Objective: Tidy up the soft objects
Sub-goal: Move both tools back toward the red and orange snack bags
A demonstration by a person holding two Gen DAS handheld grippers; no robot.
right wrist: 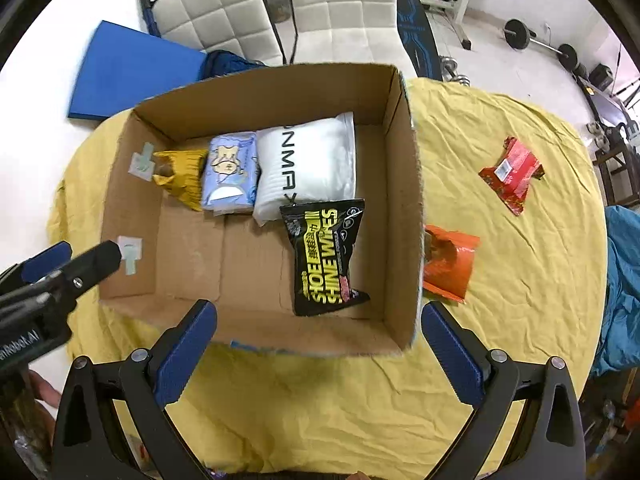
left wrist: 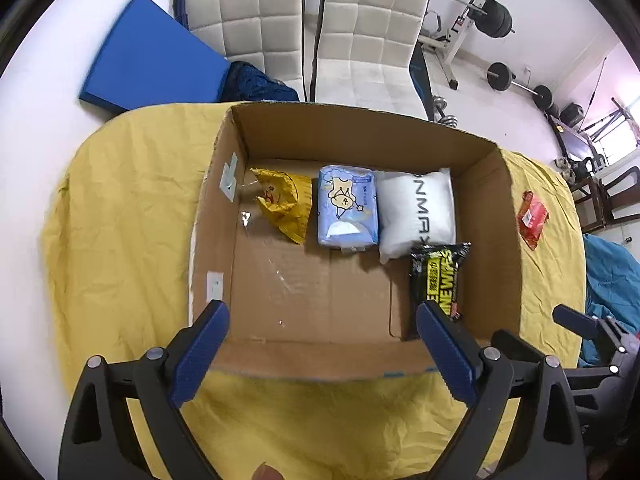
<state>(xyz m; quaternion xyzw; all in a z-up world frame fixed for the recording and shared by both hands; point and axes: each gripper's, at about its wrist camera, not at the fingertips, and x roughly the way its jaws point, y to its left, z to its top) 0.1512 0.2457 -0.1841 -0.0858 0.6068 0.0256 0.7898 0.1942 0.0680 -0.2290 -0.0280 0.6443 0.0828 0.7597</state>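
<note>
An open cardboard box (left wrist: pixel 224 240) (right wrist: pixel 404 184) stands on the yellow cloth. Inside lie a yellow pack (left wrist: pixel 286 204) (right wrist: pixel 184 176), a light blue tissue pack (left wrist: pixel 347 210) (right wrist: pixel 230 172), a white pillow pack (left wrist: pixel 418 208) (right wrist: pixel 308 164) and a black shoe-wipes pack (left wrist: pixel 438 276) (right wrist: pixel 324 256). An orange pack (right wrist: pixel 450 264) lies just right of the box, and a red pack (left wrist: pixel 531 218) (right wrist: pixel 512 172) farther right. My left gripper (left wrist: pixel 322 320) is open and empty over the box's near edge. My right gripper (right wrist: pixel 318 322) is open and empty over the near right corner.
The yellow cloth (left wrist: pixel 120 220) (right wrist: pixel 520 300) covers a round table. Two white chairs (left wrist: pixel 304 32) (right wrist: pixel 280 12), a blue mat (left wrist: pixel 148 60) (right wrist: pixel 128 68) and gym weights (left wrist: pixel 516 84) stand behind. A blue cloth (right wrist: pixel 624 280) lies at right.
</note>
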